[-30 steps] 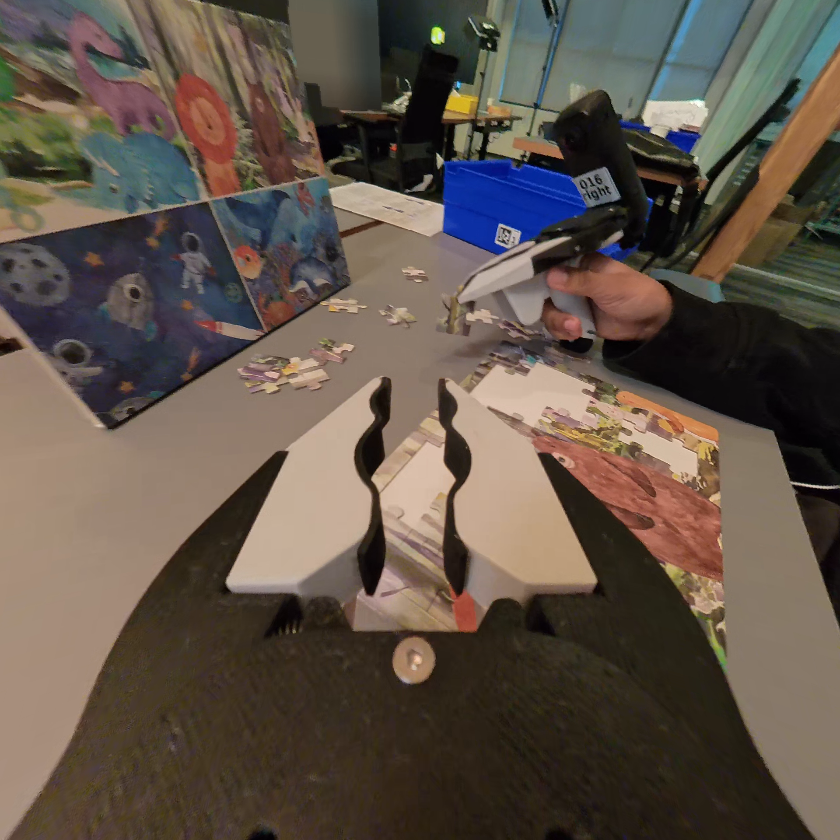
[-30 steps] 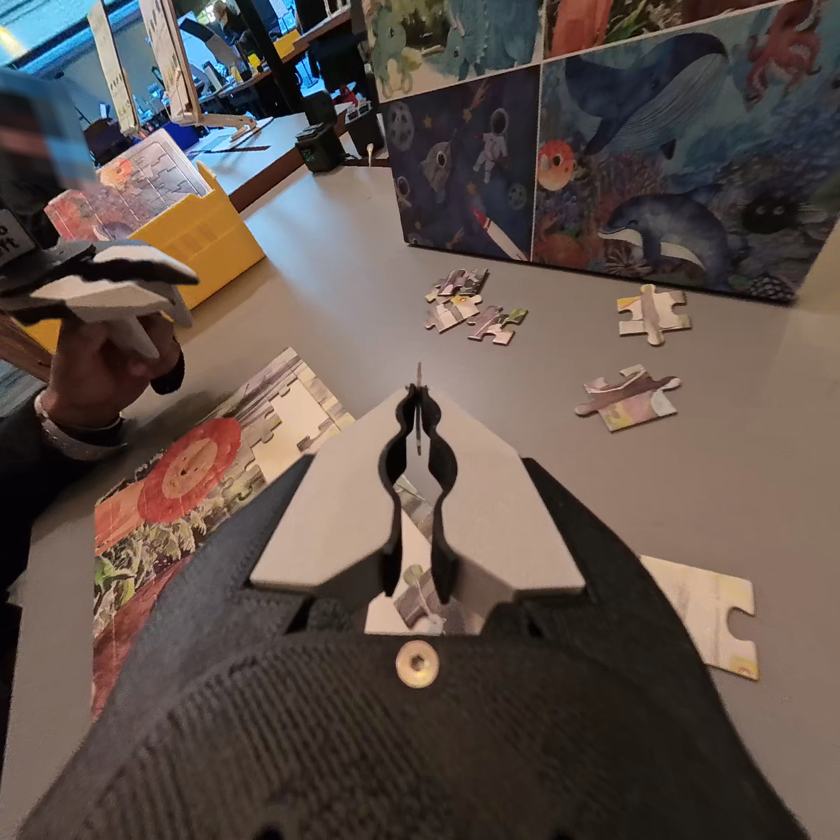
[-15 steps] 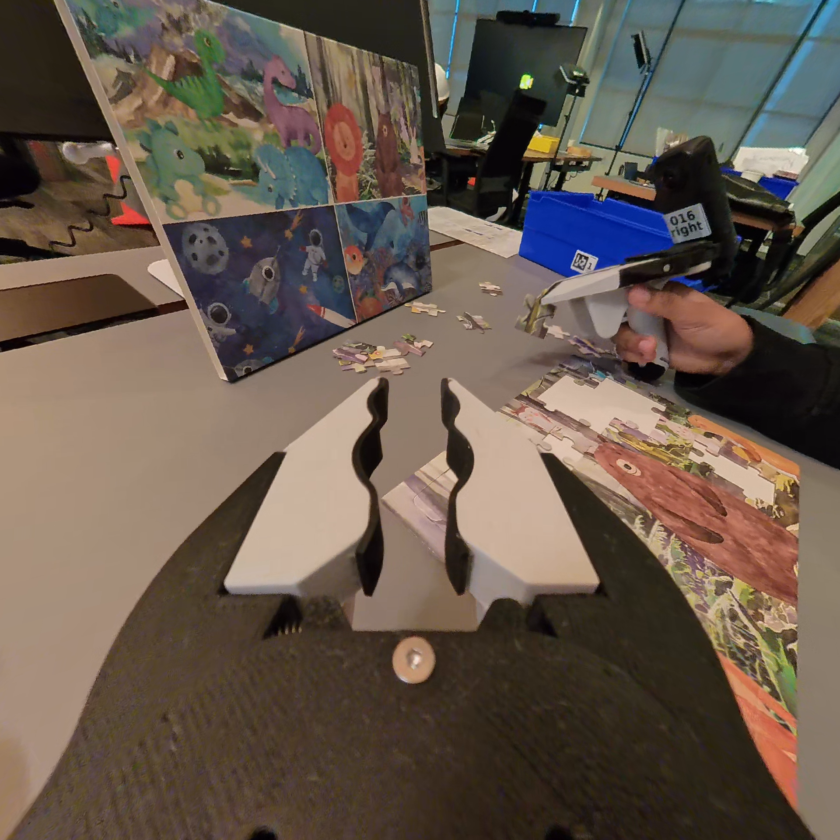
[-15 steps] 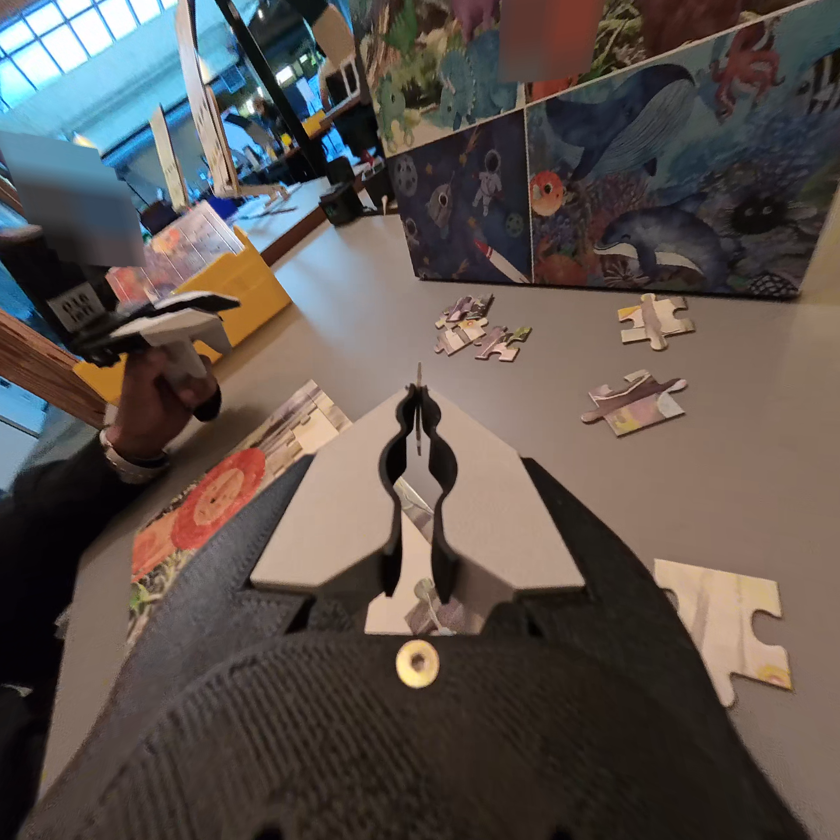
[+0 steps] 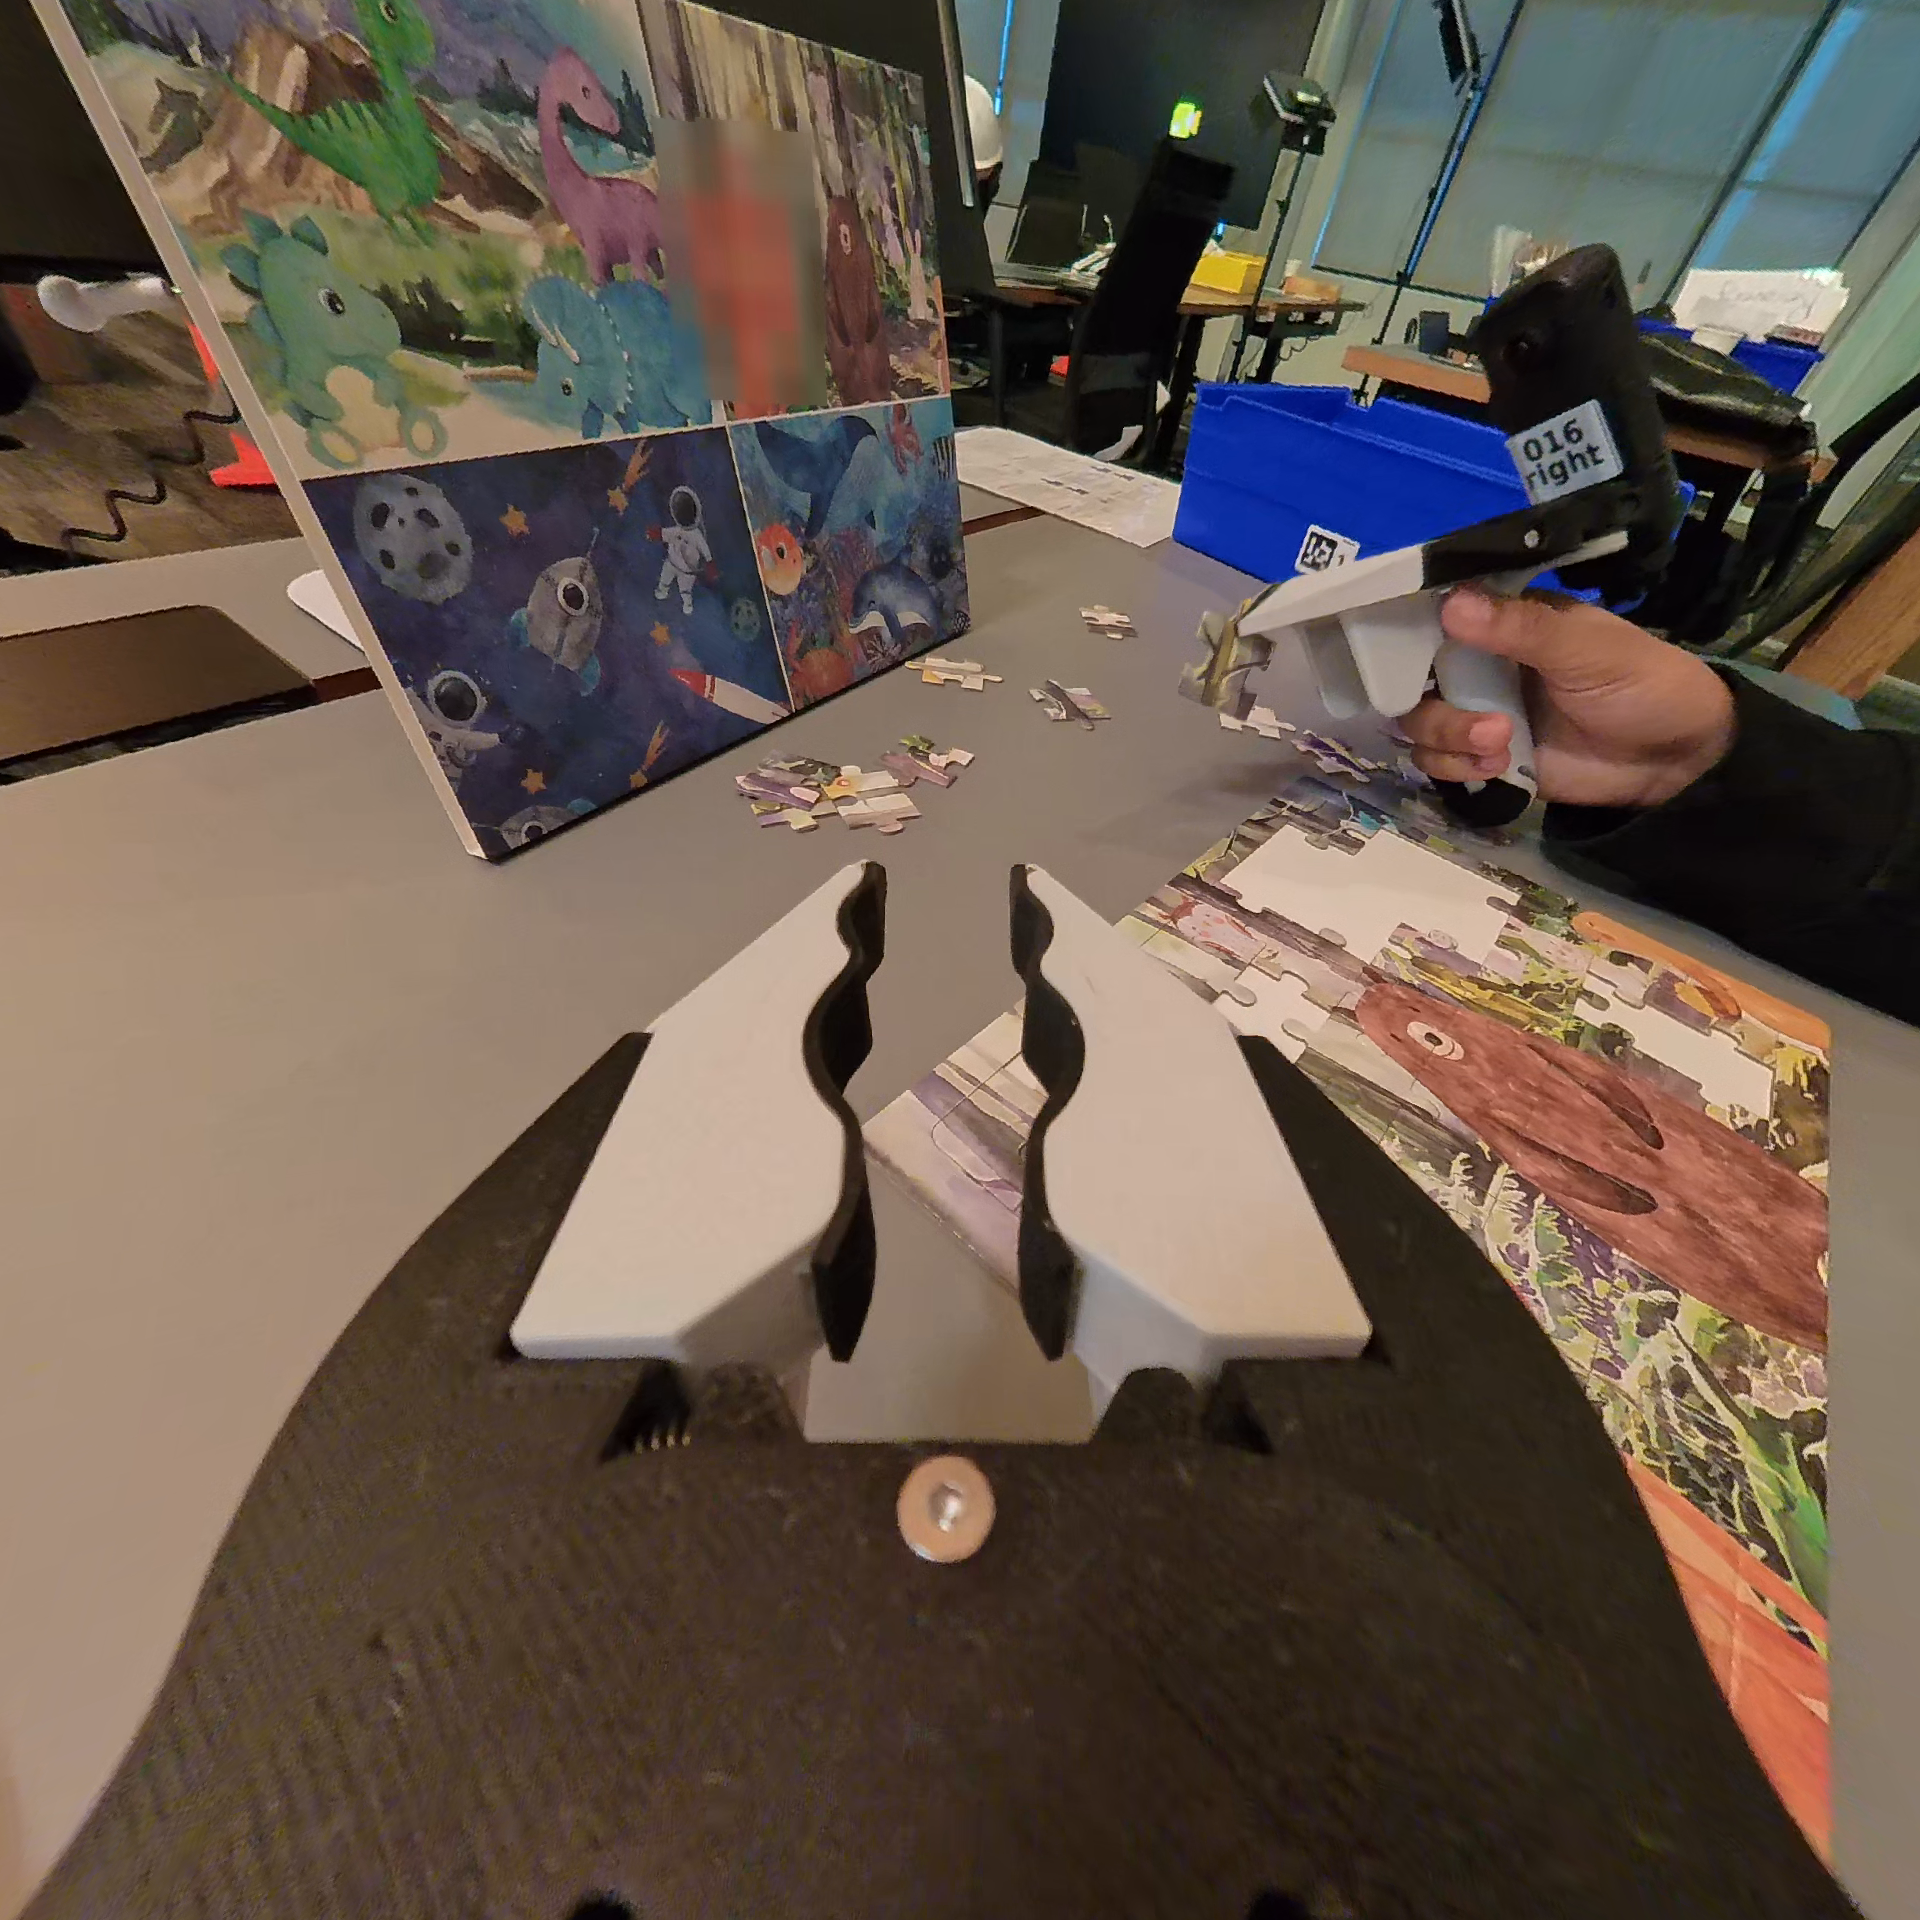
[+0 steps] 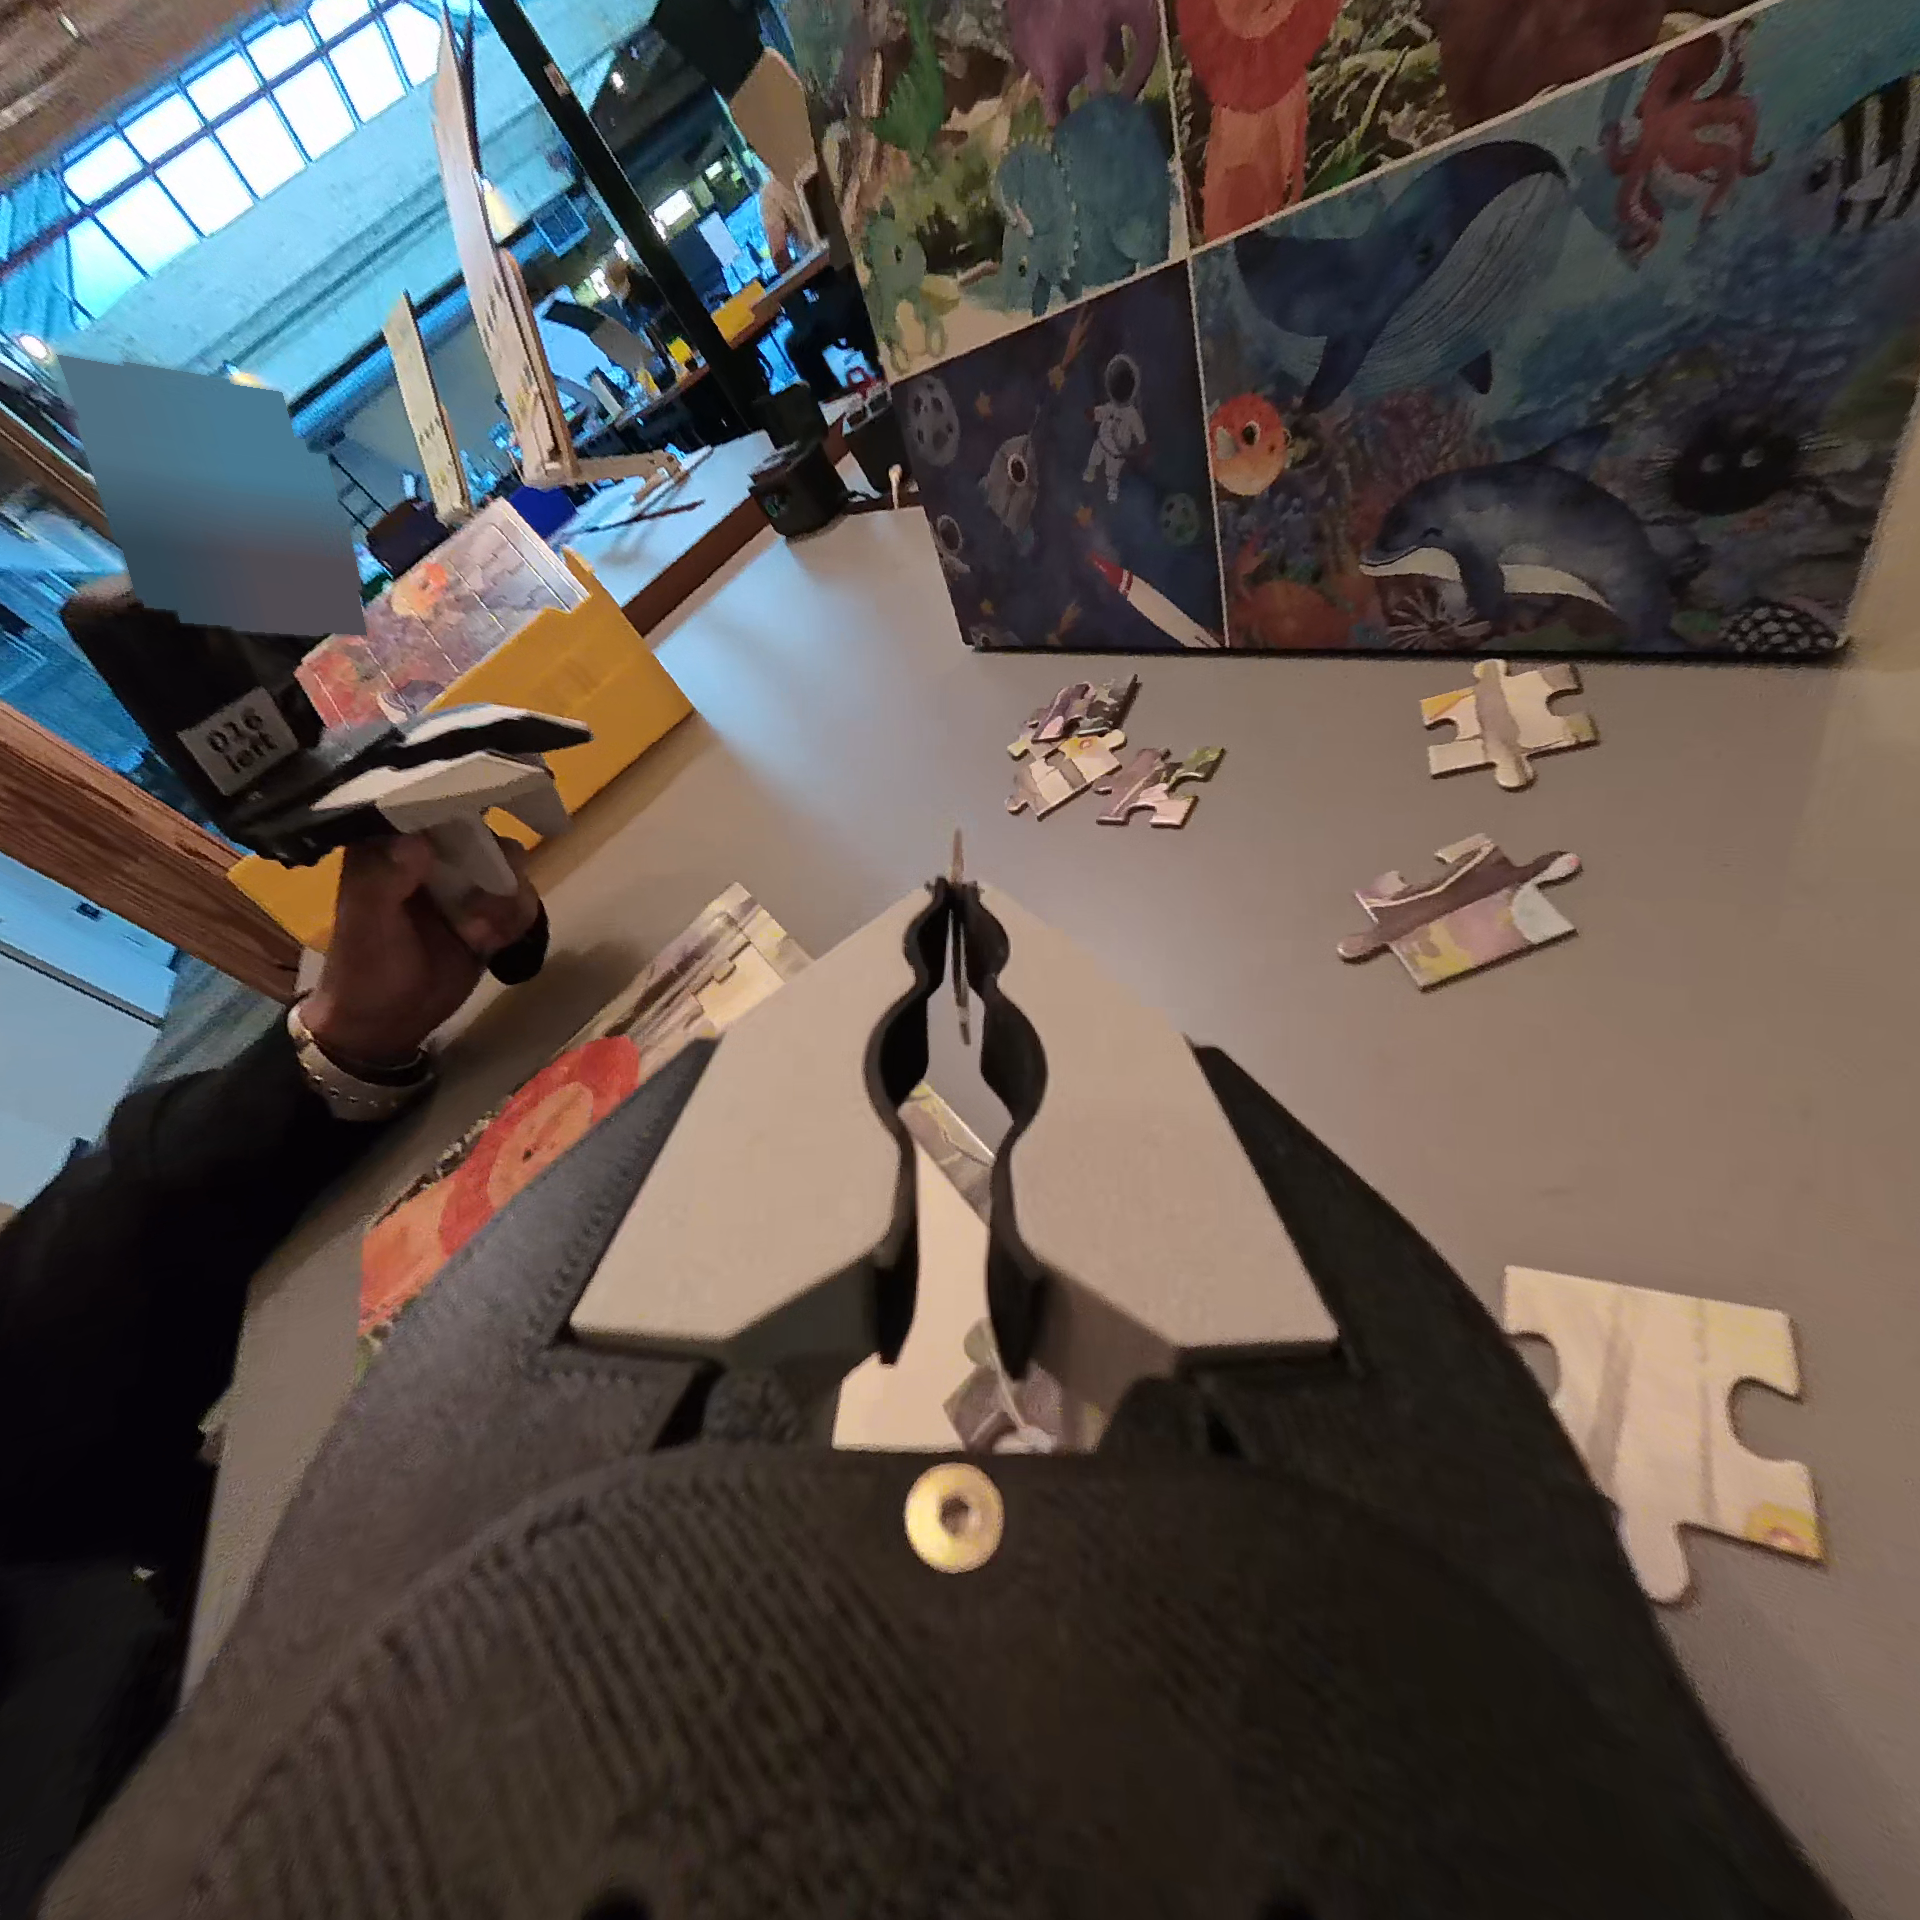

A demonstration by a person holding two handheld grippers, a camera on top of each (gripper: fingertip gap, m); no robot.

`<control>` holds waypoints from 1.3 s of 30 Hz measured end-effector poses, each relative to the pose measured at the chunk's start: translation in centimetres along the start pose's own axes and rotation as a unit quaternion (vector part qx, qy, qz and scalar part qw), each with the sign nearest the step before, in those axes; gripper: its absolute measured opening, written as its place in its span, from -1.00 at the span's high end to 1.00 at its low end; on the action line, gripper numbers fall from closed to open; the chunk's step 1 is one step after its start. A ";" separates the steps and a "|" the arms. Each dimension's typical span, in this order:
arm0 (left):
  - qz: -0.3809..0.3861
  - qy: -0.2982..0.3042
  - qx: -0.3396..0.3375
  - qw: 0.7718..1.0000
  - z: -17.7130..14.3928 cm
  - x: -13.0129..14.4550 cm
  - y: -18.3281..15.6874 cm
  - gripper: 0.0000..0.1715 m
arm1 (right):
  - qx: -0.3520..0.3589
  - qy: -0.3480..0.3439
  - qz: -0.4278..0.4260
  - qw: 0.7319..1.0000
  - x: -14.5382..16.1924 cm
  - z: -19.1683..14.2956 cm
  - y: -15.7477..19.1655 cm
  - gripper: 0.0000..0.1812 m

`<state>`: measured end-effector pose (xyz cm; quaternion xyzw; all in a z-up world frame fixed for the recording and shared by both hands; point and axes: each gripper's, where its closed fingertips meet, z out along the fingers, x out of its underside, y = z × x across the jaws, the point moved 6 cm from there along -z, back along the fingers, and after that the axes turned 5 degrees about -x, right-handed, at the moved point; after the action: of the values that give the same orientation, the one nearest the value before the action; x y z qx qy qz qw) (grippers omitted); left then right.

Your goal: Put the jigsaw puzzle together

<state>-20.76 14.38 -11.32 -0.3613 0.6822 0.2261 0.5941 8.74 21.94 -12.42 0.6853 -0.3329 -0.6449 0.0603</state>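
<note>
- The left gripper (image 5: 945, 894) hangs over the grey bench (image 5: 260, 1039) with its jaws parted and nothing between them; the near-left corner of the half-built jigsaw puzzle (image 5: 1558, 1122) shows through the gap.
- The left wrist view alone shows the puzzle's brown bear and the white unfilled patches at its far end; the right wrist view shows only the puzzle's (image 6: 540, 1132) orange lion side, which is partly hidden behind the gripper body.
- The right gripper (image 6: 958, 899) is closed on a puzzle piece (image 6: 958, 935), seen here edge-on as a thin sliver between the tips.
- From the left wrist view that same piece (image 5: 1224, 665) shows its printed face, pinched at the right gripper's (image 5: 1242, 629) tips in the air above the bench beyond the puzzle's far edge.
- Only the right wrist view shows 1 large pale piece (image 6: 1662, 1423) lying just beside the gripper on the right.
- Loose pieces (image 6: 1101, 758) lie in front of the upright picture board (image 6: 1455, 395) in both views.
- A blue bin (image 5: 1340, 488) appears only in the left wrist view, a yellow bin (image 6: 561, 696) only in the right.
</note>
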 end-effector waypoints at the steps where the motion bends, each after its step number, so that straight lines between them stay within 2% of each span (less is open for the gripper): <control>1: 0.000 0.000 -0.001 1.000 0.0 0.0 0.0 0.74 | 0.005 0.007 -0.005 1.000 0.1 0.1 0.0 1.00; 7: -0.005 -0.001 -0.001 1.000 0.0 0.0 0.1 0.73 | 0.020 0.036 -0.024 0.999 0.8 0.5 -0.1 0.98; 16: -0.005 0.002 -0.001 1.000 0.0 0.1 0.2 0.73 | 0.021 0.043 -0.021 0.999 0.9 0.6 -0.1 0.97; 27: -0.005 0.001 -0.006 1.000 0.0 0.1 0.2 0.70 | 0.020 0.030 -0.028 0.999 0.5 0.3 0.0 0.95; 32: -0.004 -0.002 -0.026 1.000 -0.1 0.0 0.5 0.61 | 0.025 0.017 -0.049 0.998 0.0 0.0 0.3 0.94; 35: -0.007 0.000 -0.029 1.000 0.0 -0.1 0.5 0.63 | 0.095 0.047 -0.143 0.984 -0.1 -0.2 0.4 0.91; 38: 0.008 0.003 -0.018 1.000 -0.1 -0.2 -0.1 0.98 | 0.152 0.082 -0.268 0.948 0.0 0.2 1.3 0.88; 39: 0.021 0.009 -0.034 0.999 0.0 -0.2 -0.1 1.00 | 0.151 0.079 -0.286 0.943 0.1 0.4 1.8 0.84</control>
<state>-20.73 14.33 -11.11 -0.3690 0.6869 0.2582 0.5704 7.73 20.65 -11.62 0.8016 -0.2102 -0.5208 -0.2050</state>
